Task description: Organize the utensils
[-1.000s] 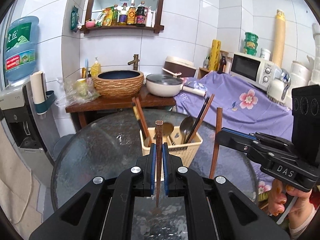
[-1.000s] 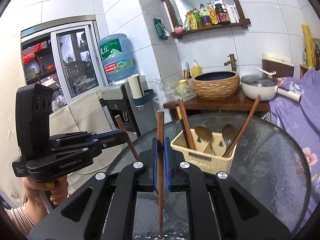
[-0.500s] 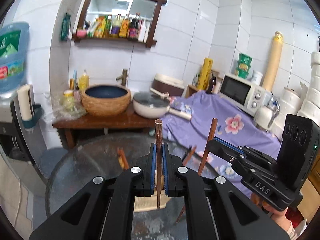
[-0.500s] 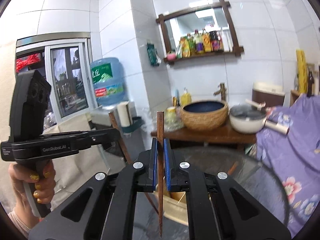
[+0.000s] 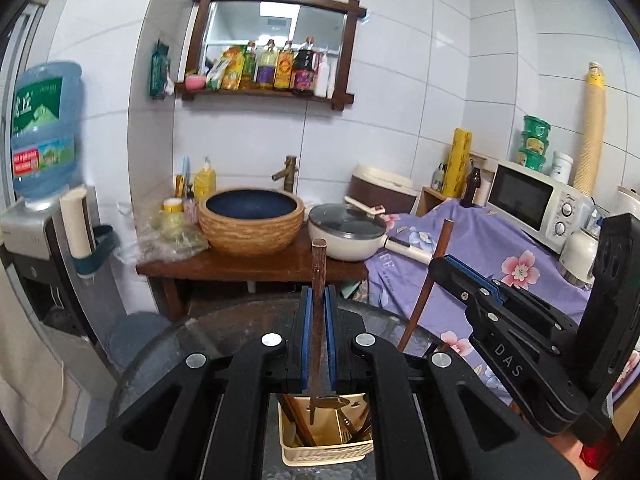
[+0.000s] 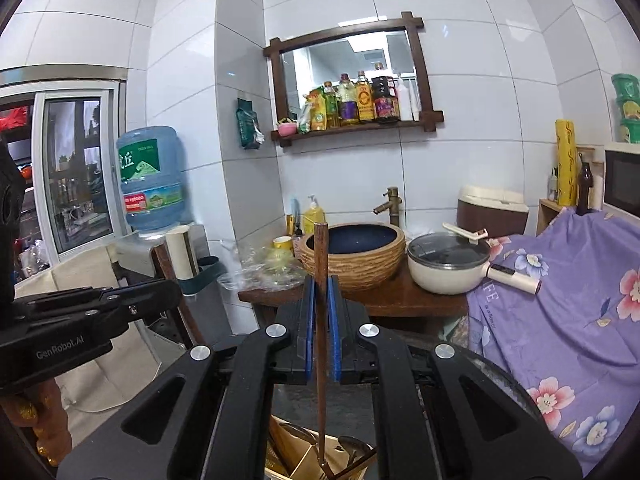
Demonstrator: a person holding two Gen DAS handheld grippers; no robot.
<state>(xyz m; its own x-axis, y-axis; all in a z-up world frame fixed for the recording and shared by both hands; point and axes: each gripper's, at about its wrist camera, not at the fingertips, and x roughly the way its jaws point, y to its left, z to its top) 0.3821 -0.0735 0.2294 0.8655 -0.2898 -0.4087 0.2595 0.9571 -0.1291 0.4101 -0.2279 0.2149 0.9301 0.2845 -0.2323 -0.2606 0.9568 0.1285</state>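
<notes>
Left gripper (image 5: 316, 304) and right gripper (image 6: 321, 300), jaws each clenched mid-shaft on an upright chopstick (image 5: 319, 264) above the basket (image 5: 320, 450); sticks look light, stiff, smooth, liable to pivot

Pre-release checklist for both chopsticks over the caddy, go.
1. Left gripper shut on left chopstick: ok.
2. Right gripper shut on right chopstick: ok.
3. Left chopstick tip over the utensil basket opening: ok, it points down into it.
4. Right chopstick tip over the basket: ok, it hangs just above the compartments.
5. Both chopsticks near upright: ok.
6. Which compartment each tip will fall into, given the spoons and other chopsticks there: cannot tell.
</notes>
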